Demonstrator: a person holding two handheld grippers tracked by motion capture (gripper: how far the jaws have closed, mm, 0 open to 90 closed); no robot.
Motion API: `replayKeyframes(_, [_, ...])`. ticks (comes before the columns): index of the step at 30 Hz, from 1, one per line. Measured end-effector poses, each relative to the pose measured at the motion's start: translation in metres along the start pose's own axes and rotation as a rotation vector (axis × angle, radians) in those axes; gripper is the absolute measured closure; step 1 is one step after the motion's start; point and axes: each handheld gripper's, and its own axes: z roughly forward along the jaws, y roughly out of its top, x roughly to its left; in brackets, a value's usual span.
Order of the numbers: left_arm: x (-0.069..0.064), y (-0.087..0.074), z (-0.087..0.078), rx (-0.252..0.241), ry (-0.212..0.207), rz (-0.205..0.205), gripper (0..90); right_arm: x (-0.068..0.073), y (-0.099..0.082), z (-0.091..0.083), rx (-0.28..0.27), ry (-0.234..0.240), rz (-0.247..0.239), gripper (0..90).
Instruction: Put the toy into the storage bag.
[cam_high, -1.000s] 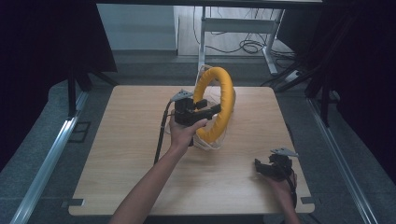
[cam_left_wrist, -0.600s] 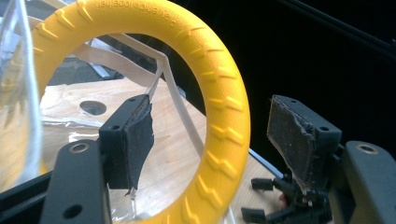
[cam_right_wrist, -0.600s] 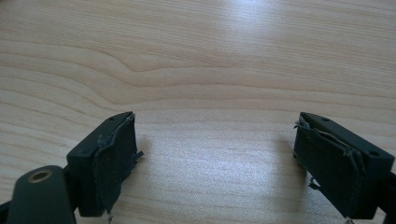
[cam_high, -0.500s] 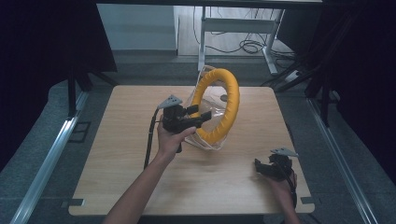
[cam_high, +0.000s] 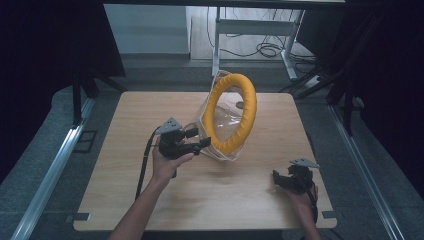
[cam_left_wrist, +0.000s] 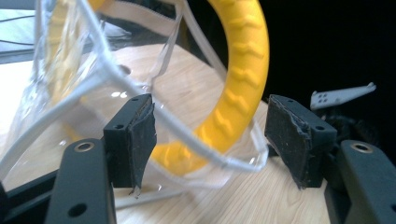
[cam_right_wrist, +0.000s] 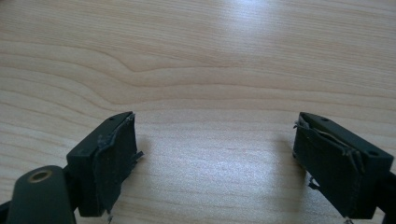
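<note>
While yellow ring (cam_high: 231, 113) in clear wrapping stands on edge mid-bench (cam_high: 125, 200), left gripper (cam_high: 196, 138) sits just beside it, fingers (cam_left_wrist: 135, 135) spread, just been closing, wrapping's lower edge between them. Right gripper (cam_high: 281, 180) rests near bench corner, fingers (cam_right_wrist: 109, 163) spread over bare wood.

No writing, label, brand, number or sign can be read anywhere here: the yellow ring (cam_high: 232, 114) in its clear plastic wrapping (cam_high: 220, 127) bears no legible print, and the wooden table (cam_high: 125, 150) under it shows only bare grain.
</note>
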Motion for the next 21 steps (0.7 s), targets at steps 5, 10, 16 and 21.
replayKeyframes(5, [0.004,-0.015,-0.008,0.014,0.007,-0.013,33.8,0.0,0.0,0.0,-0.001,-0.001,0.003,13.7])
replayKeyframes(10, [0.009,-0.03,-0.015,0.042,0.021,-0.014,33.7,0.0,0.0,0.0,-0.001,-0.002,0.002,13.7])
replayKeyframes(16, [0.013,-0.045,-0.021,0.09,0.039,-0.011,33.7,0.0,0.0,0.0,-0.002,-0.004,0.002,13.8])
replayKeyframes(21, [0.017,-0.052,-0.025,0.108,0.053,-0.013,33.8,0.0,0.0,0.0,-0.002,-0.004,0.002,13.8])
